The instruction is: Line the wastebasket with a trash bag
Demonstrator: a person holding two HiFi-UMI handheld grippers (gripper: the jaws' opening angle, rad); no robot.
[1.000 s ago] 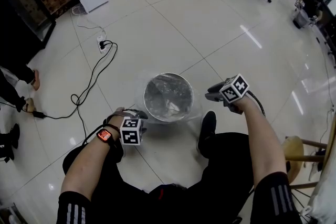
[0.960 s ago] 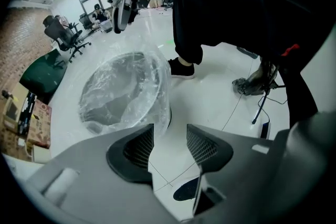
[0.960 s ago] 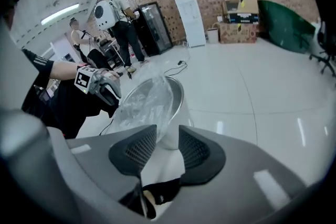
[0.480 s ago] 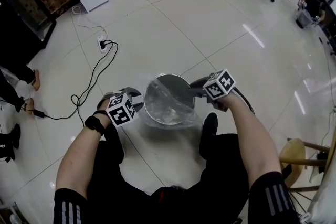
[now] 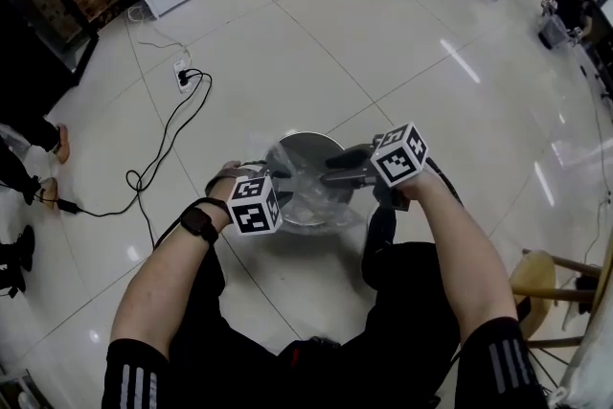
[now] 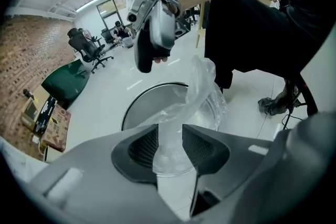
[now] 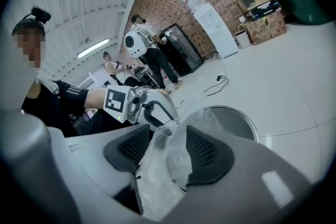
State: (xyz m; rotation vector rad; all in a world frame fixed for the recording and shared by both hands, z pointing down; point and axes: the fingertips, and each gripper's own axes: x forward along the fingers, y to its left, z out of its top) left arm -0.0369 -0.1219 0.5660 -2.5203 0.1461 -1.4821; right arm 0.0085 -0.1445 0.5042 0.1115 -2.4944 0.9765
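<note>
Drawn together just now. A second ago held well apart, with the left gripper low beside the near-left of the wastebasket and the right gripper out past its right rim. Now brought in and up to nearly meet over the mouth, tips facing each other.

Closing on the left: a strip of the trash bag running up between the pads and filling the gap from one to the other, so gripped or as good as. Opening on the right, as wide as can be: a crumpled wad of the same clear film lying between the pads, touching them but, by the look of it, no longer pinched.

As for the trash bag: mostly down inside the wastebasket, with a twisted length lifted out of the mouth and stretched from one gripper toward the other. Seemingly some loose film outside the wall too, on the near right in the head view. Not yet spread open, and not yet folded evenly over the rim.

Reads as a regrip in mid-air: letting go with the right while taking hold with the left. Lining only part done, then. Probably still to come: finding the bag's mouth, opening it, and pulling it down round the whole rim. Worth watching for the film sliding back into the wastebasket if released on the right before held firm on the left.
</note>
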